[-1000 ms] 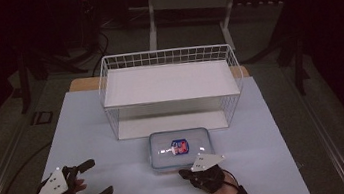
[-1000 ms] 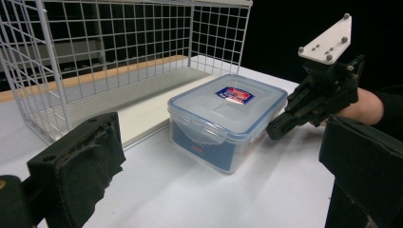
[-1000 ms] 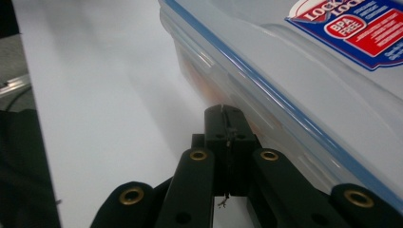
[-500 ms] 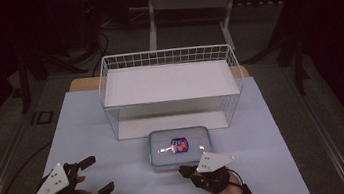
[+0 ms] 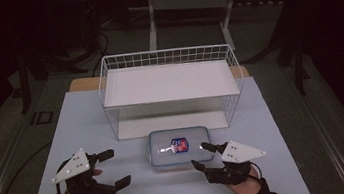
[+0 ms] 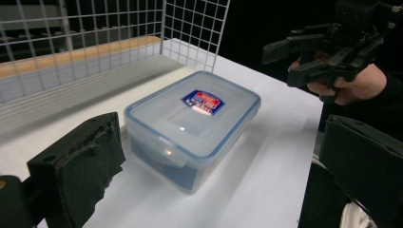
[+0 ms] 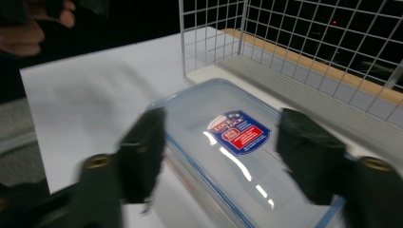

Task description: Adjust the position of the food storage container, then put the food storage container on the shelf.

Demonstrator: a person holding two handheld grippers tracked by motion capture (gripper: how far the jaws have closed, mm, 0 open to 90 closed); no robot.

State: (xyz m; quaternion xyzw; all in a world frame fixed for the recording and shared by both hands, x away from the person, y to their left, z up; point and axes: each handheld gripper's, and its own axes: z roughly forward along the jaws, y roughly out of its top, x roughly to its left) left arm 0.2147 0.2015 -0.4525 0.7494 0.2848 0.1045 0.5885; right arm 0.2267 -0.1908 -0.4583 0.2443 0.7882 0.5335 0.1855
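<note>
The right gripper (image 5: pixel 204 156) has just been opening; its 2 jaws stand apart with nothing between them, beside the clear lidded box (image 5: pixel 180 148). The left gripper (image 5: pixel 113 169) gapes empty too. The right gripper view reads the label (image 7: pixel 238 132); the high view shows the box before the wire rack (image 5: pixel 170 83).

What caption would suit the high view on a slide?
Two hand-held open tongs, left and right, flank a lidded plastic box before a white wire rack.

We read "LOCK & LOCK", as far as the blur allows, on the red and blue label (image 7: pixel 238 133) stuck to the clear container's lid (image 7: pixel 199 111); its smaller print stays unreadable to us
</note>
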